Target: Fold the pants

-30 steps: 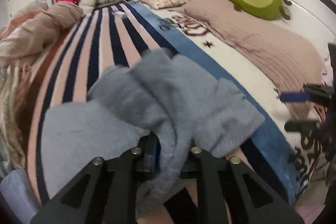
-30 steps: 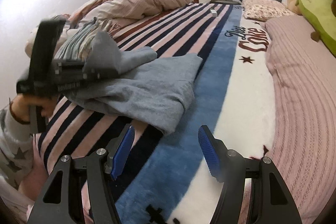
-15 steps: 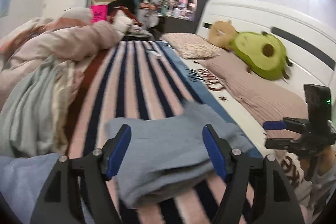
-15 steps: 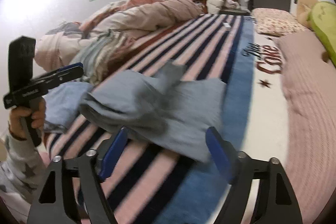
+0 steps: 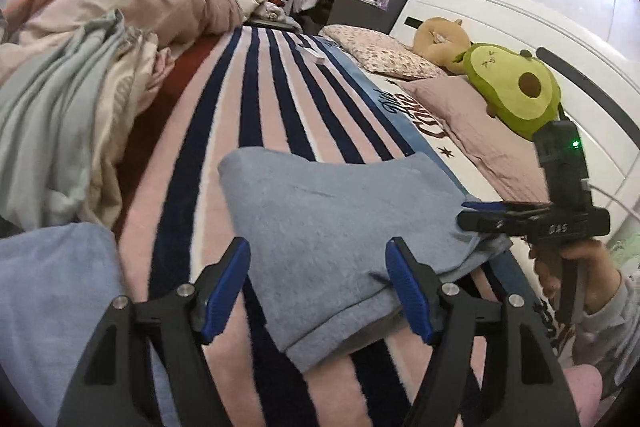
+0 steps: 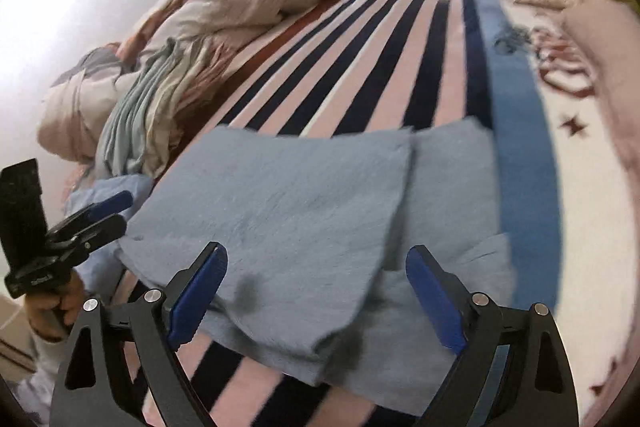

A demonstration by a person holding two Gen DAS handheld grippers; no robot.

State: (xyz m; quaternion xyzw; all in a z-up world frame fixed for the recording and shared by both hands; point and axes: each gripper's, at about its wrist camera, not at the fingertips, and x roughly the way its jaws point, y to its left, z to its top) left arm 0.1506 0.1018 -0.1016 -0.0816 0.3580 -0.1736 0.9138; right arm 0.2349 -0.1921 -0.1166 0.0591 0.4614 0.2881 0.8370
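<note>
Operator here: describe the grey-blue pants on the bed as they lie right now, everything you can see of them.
The pants are soft grey-blue knit, like sweatpants, lying folded flat on the striped blanket. The right wrist view shows an upper layer over a lower one that sticks out at the right, towards the blanket's blue band. The near edge is thick and rounded. Neither claw grips them: the left claw is open just above the near edge, and the right claw, jaws opening, is over the fabric.

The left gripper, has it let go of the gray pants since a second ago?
Yes. The left gripper has backed off, open and empty; the pants lie folded on the striped blanket.
</note>
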